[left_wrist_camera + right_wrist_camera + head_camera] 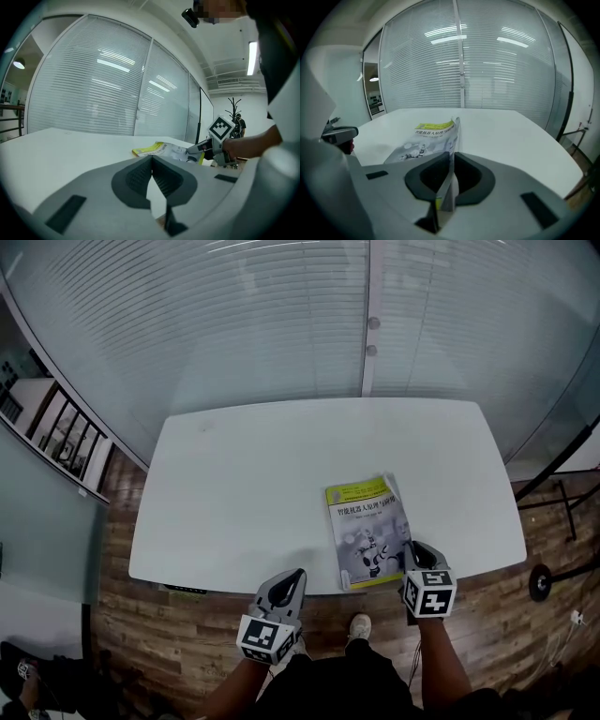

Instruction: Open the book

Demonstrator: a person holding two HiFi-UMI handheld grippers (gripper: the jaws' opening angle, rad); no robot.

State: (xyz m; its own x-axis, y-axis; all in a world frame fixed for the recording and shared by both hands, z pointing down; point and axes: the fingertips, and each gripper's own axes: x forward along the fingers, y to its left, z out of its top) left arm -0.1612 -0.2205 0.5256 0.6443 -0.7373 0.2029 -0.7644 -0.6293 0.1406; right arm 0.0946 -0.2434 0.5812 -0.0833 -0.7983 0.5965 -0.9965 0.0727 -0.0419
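Right tool (418,551) clenched on cover edge of yellow-and-grey paperback book (368,531), lower right; cover barely lifted. Left tool (286,585) closed, empty. Swinging it open remains.

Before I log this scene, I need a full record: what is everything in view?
Rounded white table: one, white, centre.
Paperback book with grey cover and yellow-green top band: one, on the table's near right edge.
Glass wall with white blinds: one, pale, behind the table.
Wooden plank floor: brown, around the table.
White shoe: one, on the floor below the near edge.
Left gripper: one, grey, shut, empty, left of the book.
Right gripper: one, grey, shut on the book's cover edge.
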